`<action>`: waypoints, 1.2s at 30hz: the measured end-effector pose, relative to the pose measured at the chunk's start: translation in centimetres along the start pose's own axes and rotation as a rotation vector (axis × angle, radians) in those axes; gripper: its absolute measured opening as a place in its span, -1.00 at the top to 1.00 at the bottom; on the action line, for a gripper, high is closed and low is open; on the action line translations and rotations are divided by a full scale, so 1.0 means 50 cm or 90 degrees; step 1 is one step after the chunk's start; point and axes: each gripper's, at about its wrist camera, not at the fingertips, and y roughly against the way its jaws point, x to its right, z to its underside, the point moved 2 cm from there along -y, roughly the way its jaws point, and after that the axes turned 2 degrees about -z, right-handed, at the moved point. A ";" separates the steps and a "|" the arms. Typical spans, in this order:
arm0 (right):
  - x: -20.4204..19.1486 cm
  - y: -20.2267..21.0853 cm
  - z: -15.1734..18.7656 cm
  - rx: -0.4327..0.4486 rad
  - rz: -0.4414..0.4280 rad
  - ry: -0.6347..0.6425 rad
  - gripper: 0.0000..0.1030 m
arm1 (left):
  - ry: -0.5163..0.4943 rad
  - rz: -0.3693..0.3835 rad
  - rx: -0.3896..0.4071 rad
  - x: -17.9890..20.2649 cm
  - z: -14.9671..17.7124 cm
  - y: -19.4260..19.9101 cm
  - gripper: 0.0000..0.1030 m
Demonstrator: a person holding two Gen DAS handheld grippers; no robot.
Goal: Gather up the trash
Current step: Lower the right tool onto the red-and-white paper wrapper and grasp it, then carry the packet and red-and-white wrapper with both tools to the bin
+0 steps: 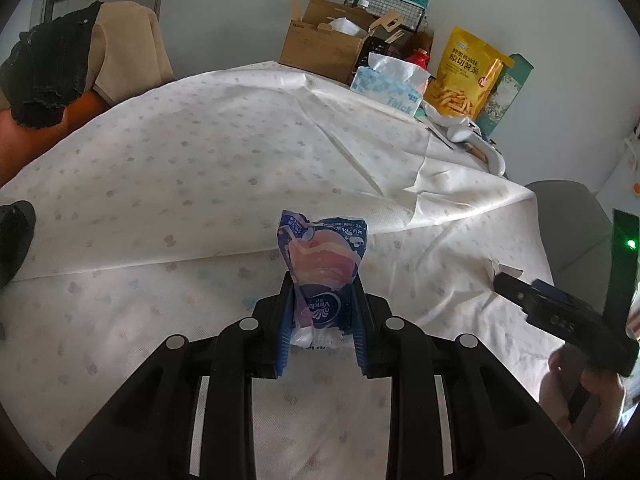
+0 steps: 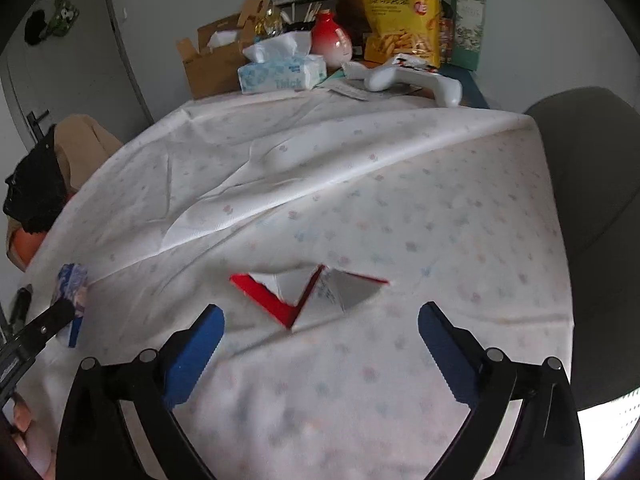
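My left gripper (image 1: 322,286) is shut on a crumpled blue and pink tissue-pack wrapper (image 1: 322,252), which stands upright between the pads above the white dotted tablecloth (image 1: 200,152). The same wrapper (image 2: 72,280) shows at the far left of the right wrist view. A torn red and silver carton piece (image 2: 280,300) lies flat on the cloth. My right gripper (image 2: 320,312) hovers just short of it, open wide with nothing between its blue pads (image 2: 200,344). In the left wrist view, part of that gripper (image 1: 516,286) enters from the right, held by a hand.
The table's far end holds a tissue box (image 2: 280,74), a cardboard box (image 2: 208,64), a red vase (image 2: 332,40), a yellow snack bag (image 2: 400,12), a green box (image 2: 468,16) and a white handheld device (image 2: 404,78). A grey chair (image 2: 592,200) stands right, a clothes-draped chair (image 1: 80,64) left.
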 end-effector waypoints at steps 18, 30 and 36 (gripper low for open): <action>-0.029 -0.025 -0.017 -0.007 0.014 0.053 0.40 | 0.020 0.017 -0.001 -0.021 -0.004 -0.005 0.50; -0.047 0.105 0.060 0.039 -0.014 0.063 0.44 | -0.004 0.052 0.018 0.026 0.009 0.059 0.50; -0.013 0.178 0.106 0.058 -0.016 0.035 0.44 | -0.043 0.084 0.020 0.100 0.030 0.086 0.50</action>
